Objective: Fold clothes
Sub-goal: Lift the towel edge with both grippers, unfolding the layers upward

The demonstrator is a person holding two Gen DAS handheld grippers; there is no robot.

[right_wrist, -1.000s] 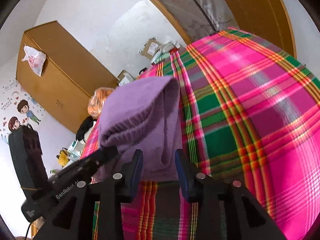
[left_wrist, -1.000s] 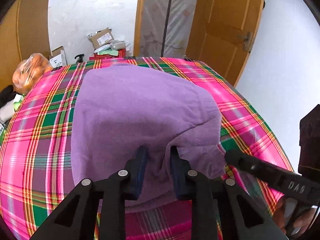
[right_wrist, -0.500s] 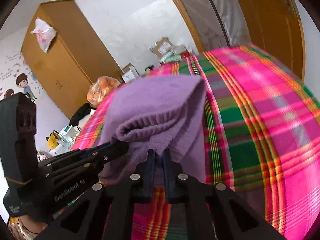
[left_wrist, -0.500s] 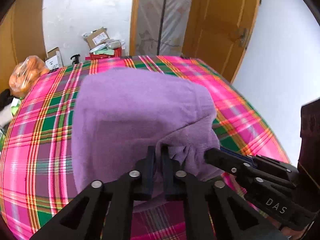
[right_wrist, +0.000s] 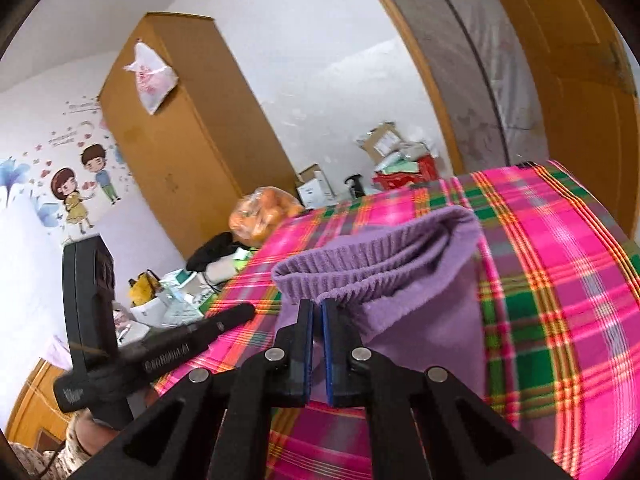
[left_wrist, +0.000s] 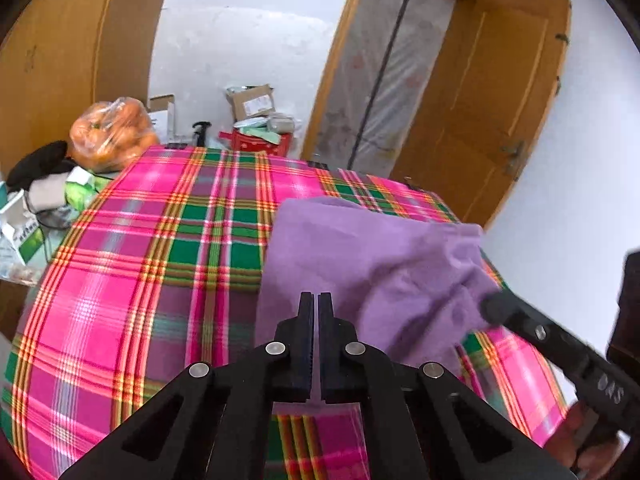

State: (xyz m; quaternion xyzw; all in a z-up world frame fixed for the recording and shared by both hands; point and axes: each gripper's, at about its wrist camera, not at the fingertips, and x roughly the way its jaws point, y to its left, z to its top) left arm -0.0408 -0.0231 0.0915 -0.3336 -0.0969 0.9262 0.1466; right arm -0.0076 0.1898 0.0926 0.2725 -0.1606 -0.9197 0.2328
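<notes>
A soft purple fleece garment (left_wrist: pixel 360 264) with a ribbed hem lies bunched on the right side of a pink-and-green plaid cloth (left_wrist: pixel 160 280). The left gripper (left_wrist: pixel 316 306) is closed, apparently empty; the right gripper (right_wrist: pixel 317 312) pinches the hem's near edge.

Bright, even daylight, source unclear, soft shadows, heavy fisheye bending with black corners, slight motion blur near the edges

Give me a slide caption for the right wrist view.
Right gripper shut on purple garment, lifting its edge over the pink plaid tablecloth.
</notes>
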